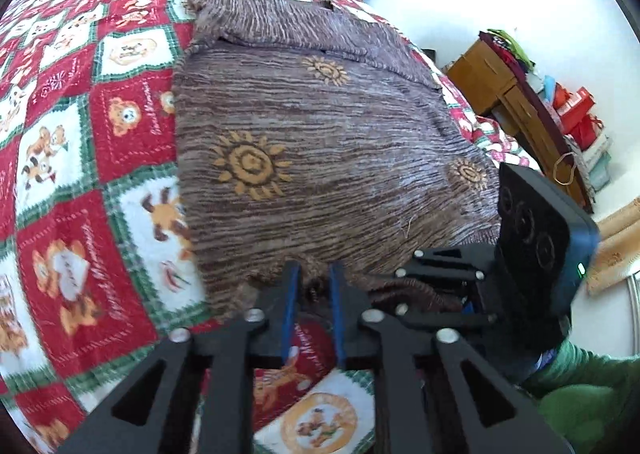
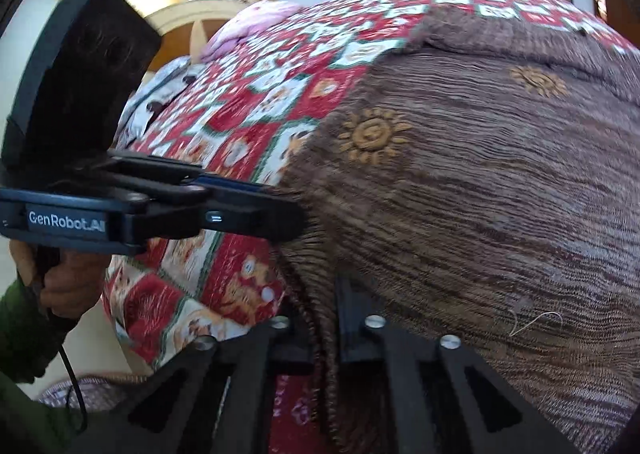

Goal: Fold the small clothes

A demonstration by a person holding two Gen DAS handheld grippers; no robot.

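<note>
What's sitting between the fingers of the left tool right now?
The near hem of the brown knit garment is bunched between the left tool fingers, seen in the left wrist view.

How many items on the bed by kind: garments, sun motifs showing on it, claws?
Left wrist view:
Brown striped garment: 1, spread on the quilt
Orange sun motifs: 3
Claws: 2, left claw and right claw, both pinching the garment's near hem
Total: 6

Brown streaked garment (image 1: 320,142) with orange suns, red-white-green checked bear-print quilt (image 1: 80,134), black tool with blue pads (image 1: 292,306)
</note>
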